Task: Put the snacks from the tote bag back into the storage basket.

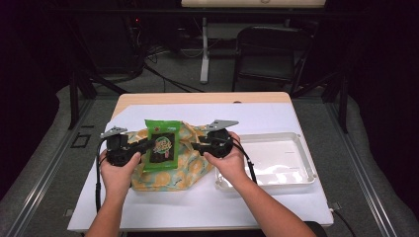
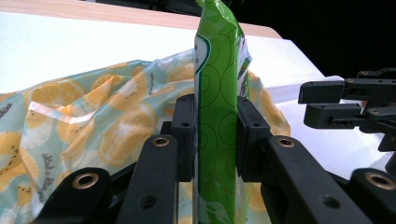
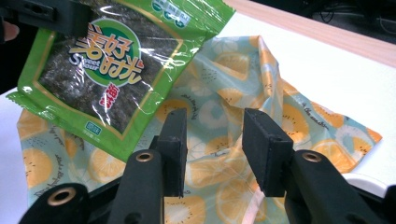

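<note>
Seaweed is showing dark through the clear window of the green crinkly plastic snack packet (image 1: 161,145), which is standing on edge between the jaws of the left gripper (image 2: 215,140), both pads pressing flat on its sides. In the left gripper view the packet's top and bottom are running out of the picture. Beneath it the pale blue plastic bag printed with yellow lemon slices (image 1: 185,170) is lying rumpled on the white table cover (image 1: 257,116); how its mouth is lying is hard to make out among the folds. The right gripper (image 3: 214,144) is hovering just beside the packet, over the bag, its jaws spread with nothing pinched and only bag showing in the gap. In the high view both hands are coming in from the near edge, forearms angling inward, grippers pointing towards each other. Beyond the right gripper, away from the packet, the shallow white plastic tray (image 1: 296,143) is sitting, its near-left corner hidden behind the right hand (image 1: 228,165).
</note>
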Action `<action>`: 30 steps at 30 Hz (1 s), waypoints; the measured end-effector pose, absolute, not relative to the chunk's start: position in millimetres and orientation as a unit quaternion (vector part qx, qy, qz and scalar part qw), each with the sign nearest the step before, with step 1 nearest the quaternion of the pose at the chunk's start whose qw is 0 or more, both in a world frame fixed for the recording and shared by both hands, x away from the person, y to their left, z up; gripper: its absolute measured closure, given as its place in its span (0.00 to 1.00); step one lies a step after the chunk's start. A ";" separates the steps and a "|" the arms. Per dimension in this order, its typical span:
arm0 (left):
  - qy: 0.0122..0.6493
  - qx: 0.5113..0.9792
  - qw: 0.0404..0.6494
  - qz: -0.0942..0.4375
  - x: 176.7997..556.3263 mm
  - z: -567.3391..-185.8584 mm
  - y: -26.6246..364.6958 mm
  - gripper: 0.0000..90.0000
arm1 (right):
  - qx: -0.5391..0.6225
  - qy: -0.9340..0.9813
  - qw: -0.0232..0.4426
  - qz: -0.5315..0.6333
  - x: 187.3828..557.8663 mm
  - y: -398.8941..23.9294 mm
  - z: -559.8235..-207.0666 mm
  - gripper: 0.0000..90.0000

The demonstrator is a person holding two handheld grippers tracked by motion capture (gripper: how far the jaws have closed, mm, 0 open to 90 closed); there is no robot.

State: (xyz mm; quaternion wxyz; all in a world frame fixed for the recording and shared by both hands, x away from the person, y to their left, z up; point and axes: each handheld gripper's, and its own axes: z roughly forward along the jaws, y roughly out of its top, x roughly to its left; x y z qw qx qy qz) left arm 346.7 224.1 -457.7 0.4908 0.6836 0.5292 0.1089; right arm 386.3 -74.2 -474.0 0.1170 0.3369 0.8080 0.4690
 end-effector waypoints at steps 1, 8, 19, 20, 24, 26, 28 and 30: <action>0.528 0.685 0.490 0.110 346.9 -457.3 223.5 0.81 | 0.336 0.807 0.118 0.471 385.8 -75.7 -473.5 0.68; 0.523 0.685 0.495 0.112 345.7 -452.8 218.3 0.81 | 0.343 0.795 0.116 0.488 381.7 -87.3 -470.4 0.67; 0.508 0.691 0.500 0.123 345.9 -439.1 206.7 0.81 | 0.347 0.786 0.113 0.498 377.5 -102.5 -465.7 0.66; 0.507 0.691 0.500 0.124 346.2 -438.0 205.9 0.81 | 0.348 0.786 0.112 0.499 377.1 -103.3 -465.4 0.66; 0.503 0.692 0.503 0.125 346.3 -433.6 201.7 0.81 | 0.349 0.782 0.112 0.504 375.2 -107.4 -463.5 0.65; 0.500 0.694 0.502 0.125 346.4 -431.5 199.5 0.81 | 0.351 0.780 0.115 0.505 374.3 -108.5 -462.6 0.64; 0.498 0.694 0.504 0.126 346.5 -429.5 197.3 0.81 | 0.355 0.776 0.119 0.507 373.3 -109.8 -461.3 0.61; 0.496 0.694 0.506 0.127 346.5 -427.4 195.0 0.81 | 0.357 0.773 0.119 0.511 372.4 -110.4 -460.5 0.59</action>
